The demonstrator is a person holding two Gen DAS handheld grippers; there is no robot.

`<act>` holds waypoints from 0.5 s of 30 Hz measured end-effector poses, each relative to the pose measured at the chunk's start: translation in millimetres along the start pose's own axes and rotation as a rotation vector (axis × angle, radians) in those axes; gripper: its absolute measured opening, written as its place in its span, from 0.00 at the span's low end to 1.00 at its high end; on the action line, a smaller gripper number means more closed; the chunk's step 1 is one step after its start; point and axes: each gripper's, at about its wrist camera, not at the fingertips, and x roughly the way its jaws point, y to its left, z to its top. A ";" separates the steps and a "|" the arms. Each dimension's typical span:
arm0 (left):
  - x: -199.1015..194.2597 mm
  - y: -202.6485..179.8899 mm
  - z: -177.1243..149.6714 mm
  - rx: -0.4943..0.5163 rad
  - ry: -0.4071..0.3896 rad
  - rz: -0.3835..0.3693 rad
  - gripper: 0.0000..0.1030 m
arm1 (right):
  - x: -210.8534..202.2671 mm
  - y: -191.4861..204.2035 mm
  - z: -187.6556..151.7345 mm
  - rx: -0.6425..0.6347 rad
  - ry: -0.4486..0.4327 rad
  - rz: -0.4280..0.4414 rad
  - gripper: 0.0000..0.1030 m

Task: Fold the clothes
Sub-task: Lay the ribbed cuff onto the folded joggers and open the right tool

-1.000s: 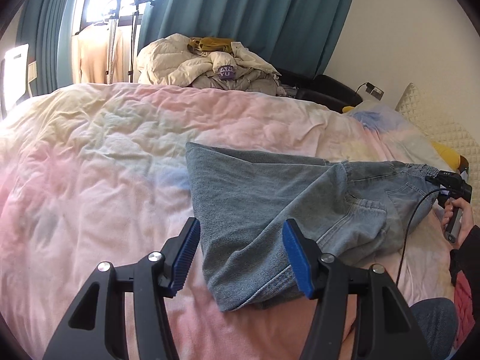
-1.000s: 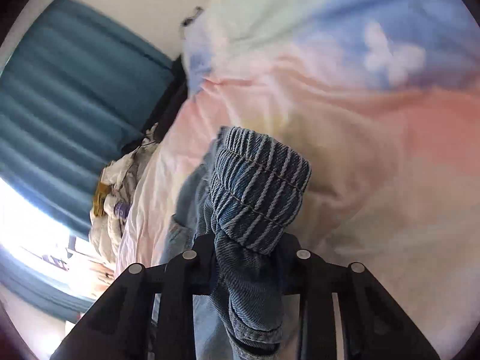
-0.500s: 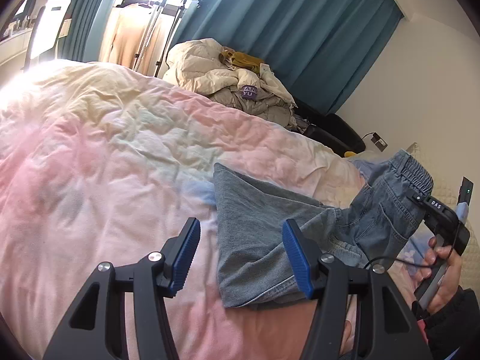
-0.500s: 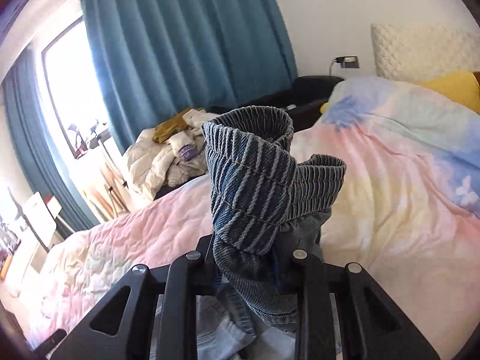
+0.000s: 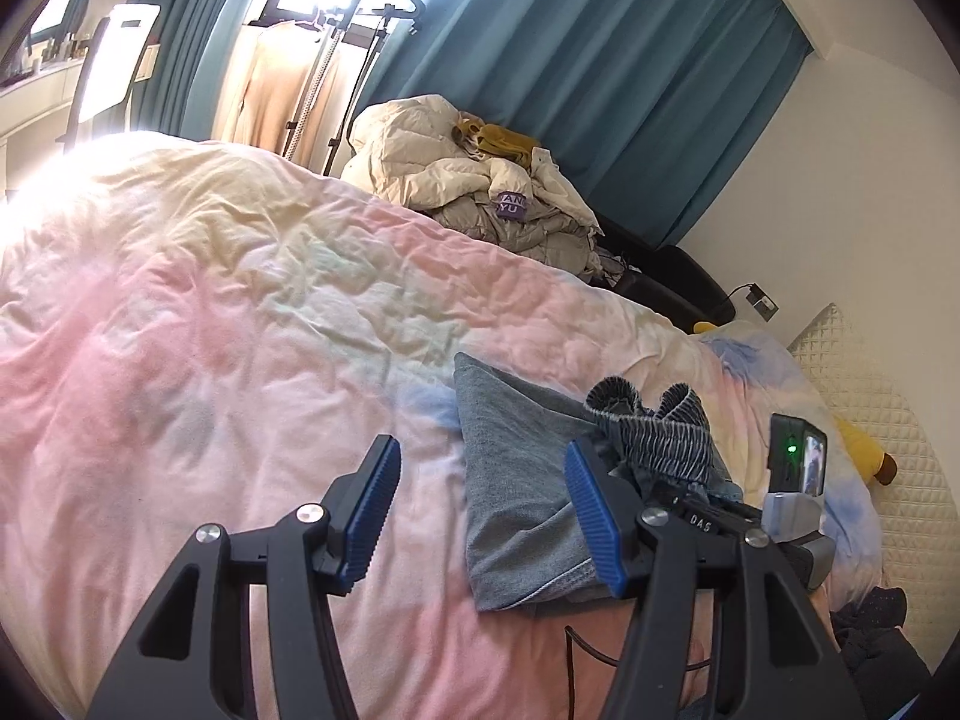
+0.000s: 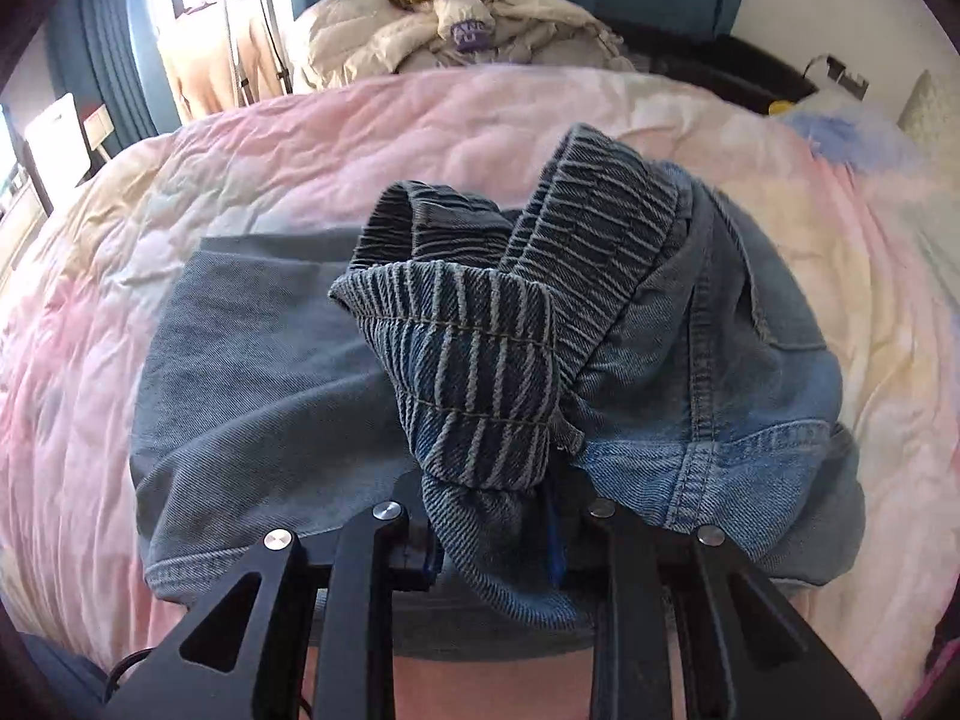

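The right gripper [image 6: 492,516] is clamped tight on the stretchy striped waistband [image 6: 474,348] of the blue denim jeans [image 6: 270,372]. A moment ago it held that waistband up high, with the curtain and wall behind it. Now it has come down low over the pant legs, and the top part of the jeans is doubled back over them. The waistband bunches up in a lump just in front of the black fingers.

The left gripper [image 5: 480,522] is spread wide with nothing between its blue pads [image 5: 369,516]. It hangs over the pink and yellow quilted bed cover [image 5: 210,330], just beside the near edge of the jeans [image 5: 516,480], the same as before. In its view the jeans now look like a shorter, thicker pile, and the right gripper sits right next to it.

The jeans lie in the middle of the bed. A heap of cream puffy coats [image 5: 468,180] sits past the far side, in front of the teal curtain [image 5: 600,78].
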 end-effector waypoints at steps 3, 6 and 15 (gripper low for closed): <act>1.2 8.3 2.6 -0.030 0.016 -0.011 0.57 | -27.8 -2.7 4.2 0.062 -0.134 0.130 0.24; 4.1 15.7 6.2 -0.059 0.032 -0.041 0.57 | -50.7 5.0 1.2 0.090 -0.253 0.270 0.23; 23.9 26.9 4.1 -0.091 0.070 -0.012 0.57 | -30.1 110.1 -51.6 -0.270 -0.134 0.317 0.24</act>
